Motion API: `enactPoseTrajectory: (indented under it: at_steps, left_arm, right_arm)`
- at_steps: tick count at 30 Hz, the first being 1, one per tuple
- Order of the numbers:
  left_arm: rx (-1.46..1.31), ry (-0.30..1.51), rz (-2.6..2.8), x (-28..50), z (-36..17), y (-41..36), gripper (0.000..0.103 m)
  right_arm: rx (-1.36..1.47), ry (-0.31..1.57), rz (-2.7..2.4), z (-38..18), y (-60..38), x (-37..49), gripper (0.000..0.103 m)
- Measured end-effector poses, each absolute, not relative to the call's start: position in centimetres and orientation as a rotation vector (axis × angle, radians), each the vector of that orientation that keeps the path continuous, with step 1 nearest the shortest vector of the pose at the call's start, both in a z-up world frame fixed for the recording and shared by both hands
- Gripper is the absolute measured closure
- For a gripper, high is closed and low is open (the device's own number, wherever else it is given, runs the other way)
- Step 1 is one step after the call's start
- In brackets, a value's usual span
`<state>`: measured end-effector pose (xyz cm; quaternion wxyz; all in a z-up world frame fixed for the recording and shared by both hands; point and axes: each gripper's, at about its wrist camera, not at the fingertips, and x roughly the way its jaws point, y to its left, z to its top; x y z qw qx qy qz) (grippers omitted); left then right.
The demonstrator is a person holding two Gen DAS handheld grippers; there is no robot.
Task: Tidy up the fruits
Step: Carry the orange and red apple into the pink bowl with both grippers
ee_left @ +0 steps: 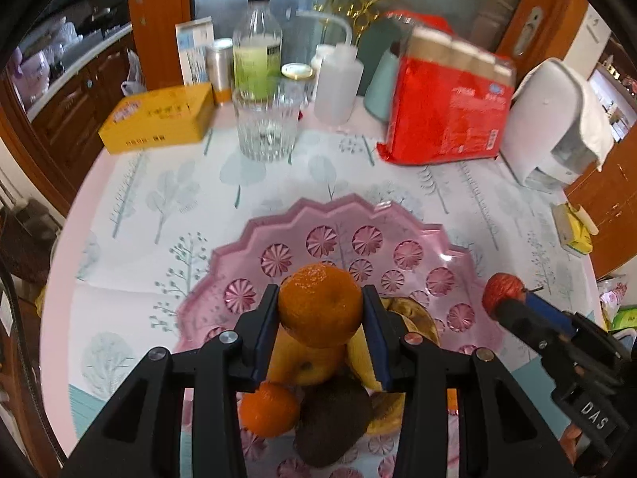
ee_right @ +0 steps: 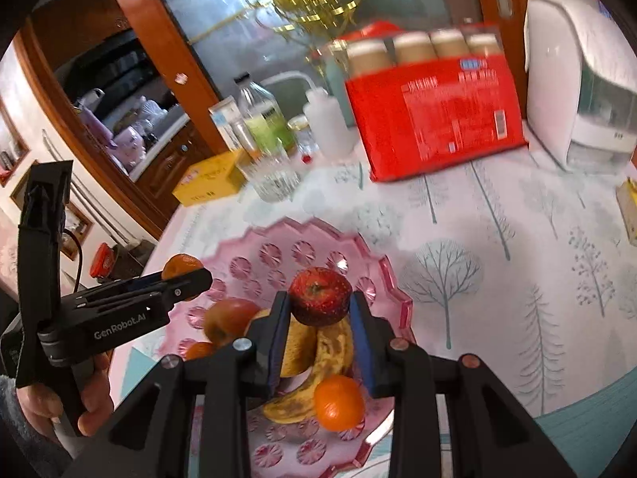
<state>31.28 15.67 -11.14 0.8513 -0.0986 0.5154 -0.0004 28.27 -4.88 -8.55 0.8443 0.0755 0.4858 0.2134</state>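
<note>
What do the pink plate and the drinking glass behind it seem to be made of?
Pink plate: probably clear tinted plastic or pressed glass; translucent, glossy, moulded rosettes, scalloped rim. Drinking glass: clear cut glass, it seems; vertical ribs, the tablecloth shows through.

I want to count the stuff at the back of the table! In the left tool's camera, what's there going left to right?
Yellow box → drinking glass → white squeeze bottle → red package → white appliance.
</note>
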Motion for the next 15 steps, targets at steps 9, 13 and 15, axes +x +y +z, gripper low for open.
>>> enactPoseTrajectory:
  at_steps: [9, 13, 15]
  left_arm:
    - [-0.190, 1.136, 0.004, 33.8, -14.7, 14.6, 0.064]
    - [-0.163, 1.138, 0.006, 34.2, -15.2, 14.3, 0.064]
    - [-0.137, 1.140, 0.005, 34.3, -15.4, 14.0, 0.064]
  right_arm:
    - [0.179, 1.112, 0.446, -12.5, -4.5, 30.2, 0.072]
    - [0.164, 1.125, 0.450, -13.1, -4.1, 30.5, 0.072]
    - [0.133, 1.116, 0.447, -13.1, -3.8, 30.4, 0.069]
